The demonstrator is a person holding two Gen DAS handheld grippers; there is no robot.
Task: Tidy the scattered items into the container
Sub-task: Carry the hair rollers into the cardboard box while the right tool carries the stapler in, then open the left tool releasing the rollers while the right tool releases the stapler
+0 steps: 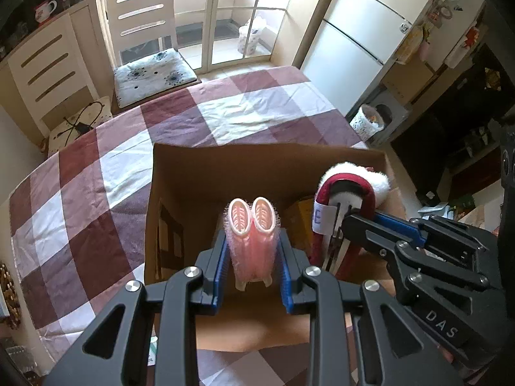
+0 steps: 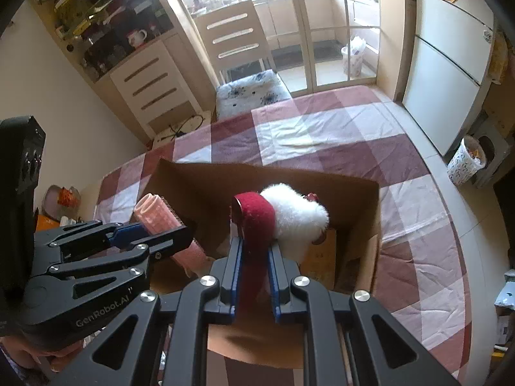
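- Brown corrugated cardboard box (image 1: 267,167) stands open on a bench covered by a maroon, mauve and white checked cloth (image 1: 106,173); both grippers hang over its opening.
- Left gripper (image 1: 252,251) has its blue-padded fingers (image 1: 220,257) clenched on a pair of pink bristly hair rollers (image 1: 252,241), which sit side by side with their open ends pointing away from the camera, above the inside of the box.
- From the right wrist view the same rollers (image 2: 161,218) show as a ribbed pink tube poking out past the left gripper (image 2: 167,234), over the left part of the box (image 2: 257,177).
- Right gripper (image 2: 252,257) has its fingers (image 2: 235,263) clamped on the dark red felt band (image 2: 256,222) of a red headband with white fluffy trim (image 2: 296,215), held over the middle of the box.
- In the left wrist view the headband (image 1: 351,177) arches above the right side of the box, a white label with blue lettering on one leg, with the right gripper (image 1: 354,222) gripping it.
- A yellowish carton (image 2: 318,257) lies on the box floor beneath the headband.
- Beyond the bench stand a white slatted chair with a floral cushion (image 1: 145,32) and a white refrigerator (image 1: 363,38).
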